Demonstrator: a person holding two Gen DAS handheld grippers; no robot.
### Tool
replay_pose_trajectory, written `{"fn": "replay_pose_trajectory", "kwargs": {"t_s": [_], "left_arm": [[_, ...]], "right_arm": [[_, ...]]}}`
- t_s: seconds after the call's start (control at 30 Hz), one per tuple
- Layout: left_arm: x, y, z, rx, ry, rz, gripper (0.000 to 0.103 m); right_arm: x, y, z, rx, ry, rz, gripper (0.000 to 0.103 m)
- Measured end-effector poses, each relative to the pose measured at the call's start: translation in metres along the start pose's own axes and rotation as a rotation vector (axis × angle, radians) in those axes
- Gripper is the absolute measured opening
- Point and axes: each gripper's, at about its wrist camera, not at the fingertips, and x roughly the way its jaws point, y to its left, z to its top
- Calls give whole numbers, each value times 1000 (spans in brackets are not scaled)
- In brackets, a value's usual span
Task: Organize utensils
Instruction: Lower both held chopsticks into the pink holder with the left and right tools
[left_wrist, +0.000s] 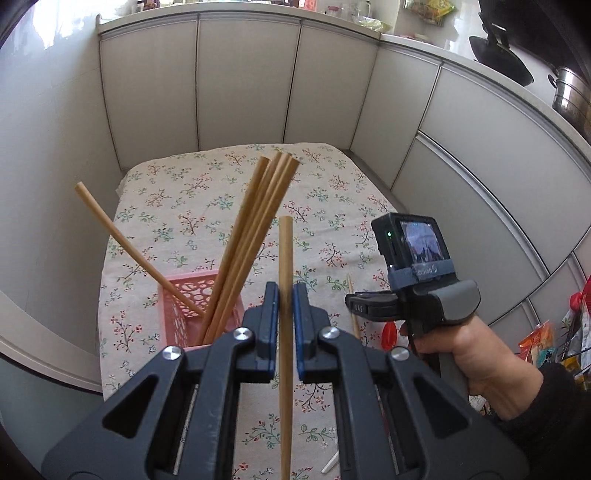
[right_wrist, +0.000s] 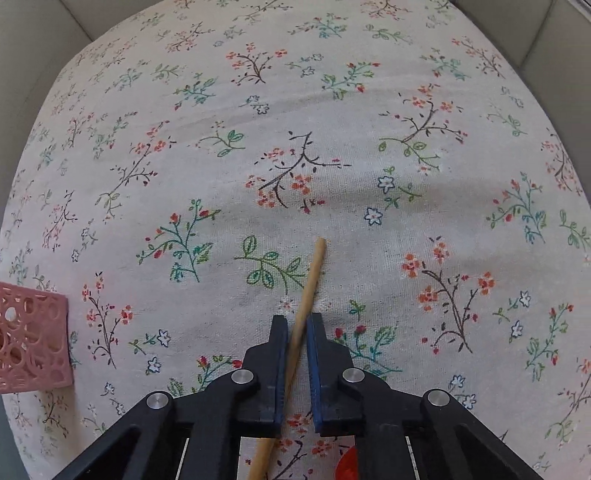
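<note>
One chopstick (left_wrist: 285, 266) is gripped upright by the left claw (left_wrist: 285, 299), the pink basket (left_wrist: 199, 306) just left; another chopstick (right_wrist: 308, 291) is pinched by the right claw (right_wrist: 296, 332). The slim sticks could be twisted loose.

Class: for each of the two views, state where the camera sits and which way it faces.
Left wrist: rides the left hand-held gripper, facing the pink basket and cabinets; right hand shows.
Right wrist: rides the right hand-held gripper, looking down at the floral cloth; no hand shows.
Shared: basket, cloth, a clamped chopstick each.
</note>
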Motion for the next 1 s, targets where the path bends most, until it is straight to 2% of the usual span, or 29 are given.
{"fn": "replay_pose_trajectory", "kwargs": {"t_s": [0.1,0.2,0.4,0.7,0.8,0.9,0.93,1.0], "left_arm": [[-9,6,2,-19,-36,7,9],[-21,14,3,-40,-83,18,9],[-48,28,8,-82,-206,65,9],[-67,41,14,-143,-331,97,9],[-70,44,18,-154,-367,118,9],[-74,49,20,-152,-400,141,9],[-73,51,22,-168,-388,126,9],[-77,56,27,-190,-416,87,9]], "right_arm": [[-2,-1,-2,19,-10,65,5],[-21,-2,-5,19,-56,106,5],[-85,3,-18,-5,-214,174,5],[-171,10,-33,9,-423,278,5],[-196,13,-36,-1,-486,285,5],[-215,11,-36,0,-511,327,5],[-219,11,-36,1,-506,333,5],[-228,6,-36,22,-491,375,5]]}}
